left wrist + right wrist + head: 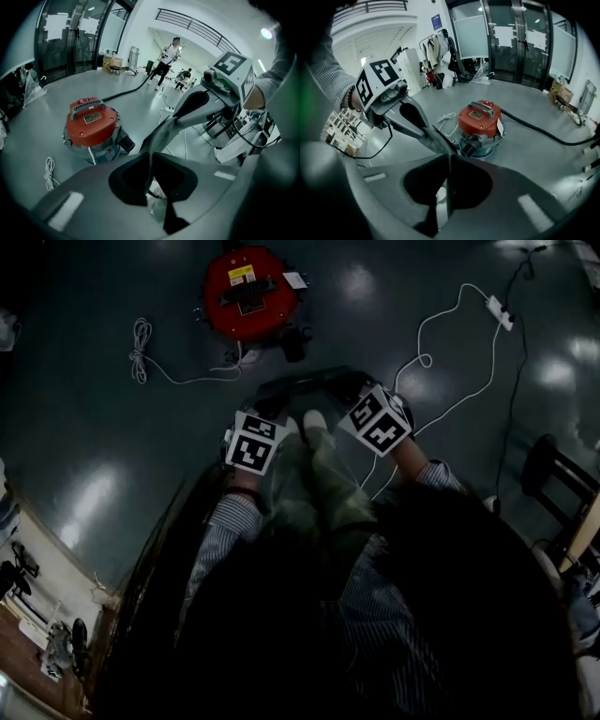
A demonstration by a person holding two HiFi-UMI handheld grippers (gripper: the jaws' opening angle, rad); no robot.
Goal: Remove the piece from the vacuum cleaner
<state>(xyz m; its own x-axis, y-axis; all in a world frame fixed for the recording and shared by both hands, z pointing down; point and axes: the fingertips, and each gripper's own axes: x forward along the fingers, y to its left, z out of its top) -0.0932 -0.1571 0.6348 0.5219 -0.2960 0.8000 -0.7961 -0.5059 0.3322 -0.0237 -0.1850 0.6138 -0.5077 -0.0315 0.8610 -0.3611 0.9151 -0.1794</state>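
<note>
You are working with two grippers: your left gripper (151,157) and your right gripper (449,159) are each pinching shut on the one thin dark piece (161,136), which is spanning between them. One red vacuum cleaner (248,292) is standing on the floor (84,427), well apart from the piece, with one coiled white cord (141,352) lying beside it.

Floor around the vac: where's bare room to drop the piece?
Widest bare floor: left side, below the coiled white cord. A smaller patch lies between the red vacuum cleaner and the white cable. Crowded at right: that cable, power strip, black cable and a stool.
</note>
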